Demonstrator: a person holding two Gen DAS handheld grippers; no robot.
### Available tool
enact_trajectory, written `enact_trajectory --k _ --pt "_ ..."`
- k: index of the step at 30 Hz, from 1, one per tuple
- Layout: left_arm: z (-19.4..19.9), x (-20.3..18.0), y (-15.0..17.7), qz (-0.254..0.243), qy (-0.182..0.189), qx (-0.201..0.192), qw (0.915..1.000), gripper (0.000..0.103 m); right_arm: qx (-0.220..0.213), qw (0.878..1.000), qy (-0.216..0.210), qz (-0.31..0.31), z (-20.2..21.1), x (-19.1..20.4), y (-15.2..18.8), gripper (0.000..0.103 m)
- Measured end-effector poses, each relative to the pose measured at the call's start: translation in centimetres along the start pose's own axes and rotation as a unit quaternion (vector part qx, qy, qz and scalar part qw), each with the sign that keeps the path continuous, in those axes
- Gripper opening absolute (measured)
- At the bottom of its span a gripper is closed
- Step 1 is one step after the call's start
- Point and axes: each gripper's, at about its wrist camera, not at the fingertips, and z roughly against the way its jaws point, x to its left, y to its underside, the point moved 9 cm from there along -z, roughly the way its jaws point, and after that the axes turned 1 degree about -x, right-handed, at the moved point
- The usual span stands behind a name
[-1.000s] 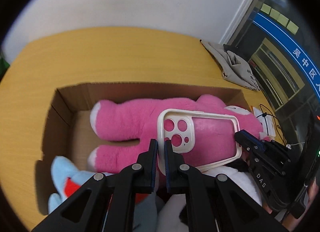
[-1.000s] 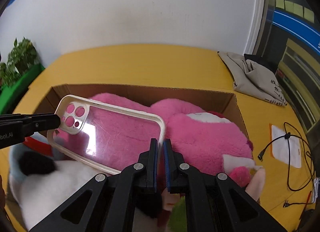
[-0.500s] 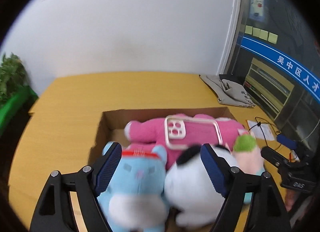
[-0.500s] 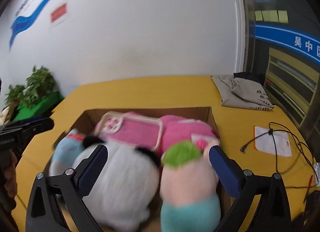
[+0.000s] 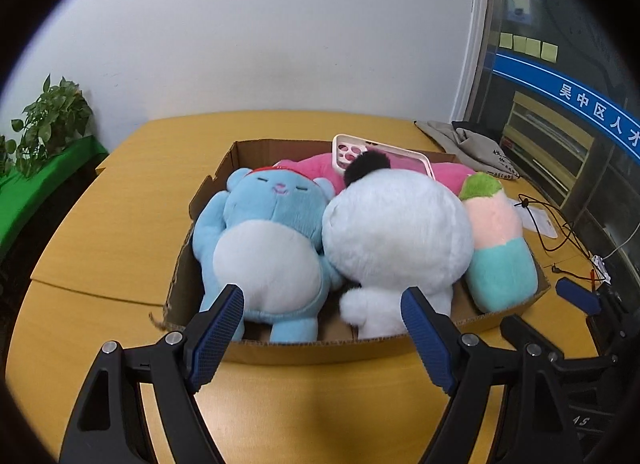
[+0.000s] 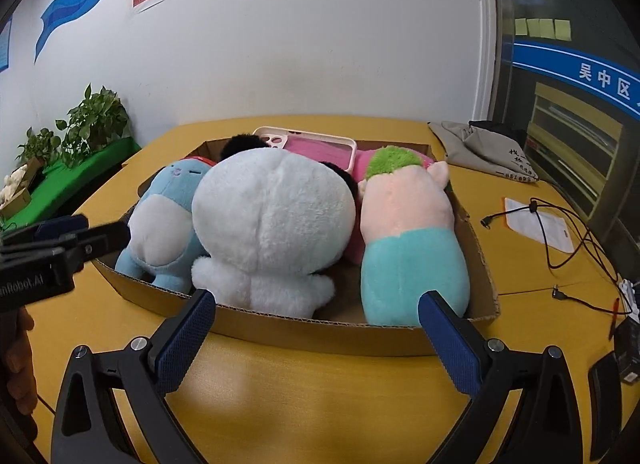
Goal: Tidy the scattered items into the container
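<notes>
Both your left gripper [image 5: 322,318] and right gripper [image 6: 316,320] gape empty; the phone case [image 5: 382,155], perched atop the plush toys [image 5: 394,232], could slide off the box [image 5: 320,348].

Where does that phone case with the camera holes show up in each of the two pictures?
Left wrist view: the phone case lies at the back of the cardboard box, upper centre, on the pink plush.
Right wrist view: the phone case is again at the back, upper centre.
Shared landmark: the white plush in front of it.
</notes>
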Motion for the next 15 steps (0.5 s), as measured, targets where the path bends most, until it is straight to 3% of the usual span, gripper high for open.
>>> enact_trajectory --k 15 --pt "1.3 -0.9 0.9 -0.011 -0.014 -0.009 0.9998 0.081 0.003 1.0 0.016 -0.005 0.5 0.4 0.7 0.103"
